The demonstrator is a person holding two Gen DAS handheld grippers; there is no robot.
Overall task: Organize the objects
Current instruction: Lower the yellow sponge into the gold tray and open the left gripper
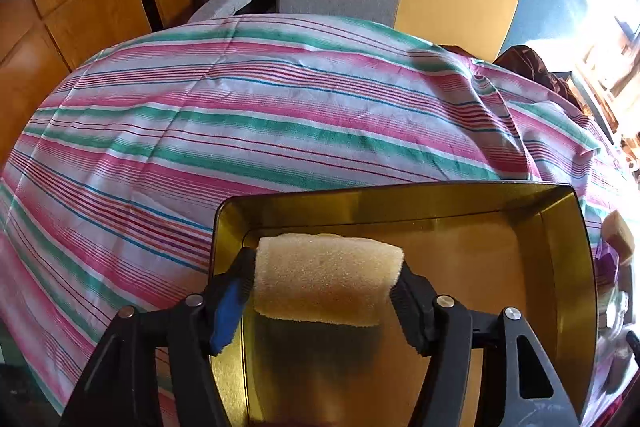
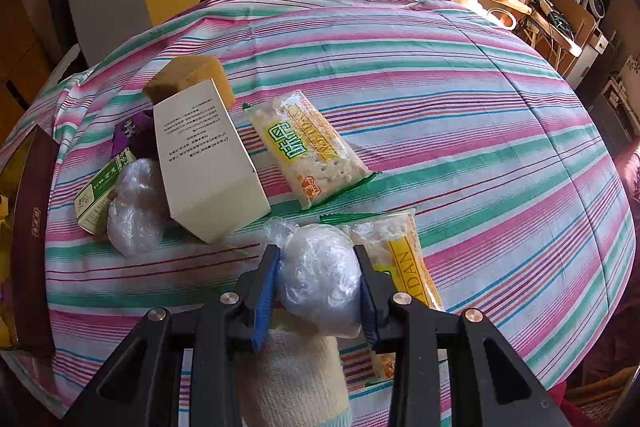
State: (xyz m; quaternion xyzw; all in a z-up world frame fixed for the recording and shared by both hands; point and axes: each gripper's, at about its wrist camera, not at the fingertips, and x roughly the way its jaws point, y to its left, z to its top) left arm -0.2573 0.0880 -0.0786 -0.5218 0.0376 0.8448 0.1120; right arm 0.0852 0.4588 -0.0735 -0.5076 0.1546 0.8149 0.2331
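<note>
In the left wrist view, we find the left gripper (image 1: 326, 291) over the gold tin (image 1: 576, 267), the sponge (image 1: 326, 279) between its jaws; whether the pads still press it we cannot tell. We advise spreading the jaws fully before lifting clear.

In the right wrist view, the right gripper (image 2: 318, 283) is clamped on a plastic-wrapped ball (image 2: 320, 275) just above the striped cloth (image 2: 480, 107). We advise firm hold during transfer.

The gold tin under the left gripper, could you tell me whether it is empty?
Empty as far as it shows: the tin has a bare floor, and the sponge sits between the left gripper fingers above it.
</note>
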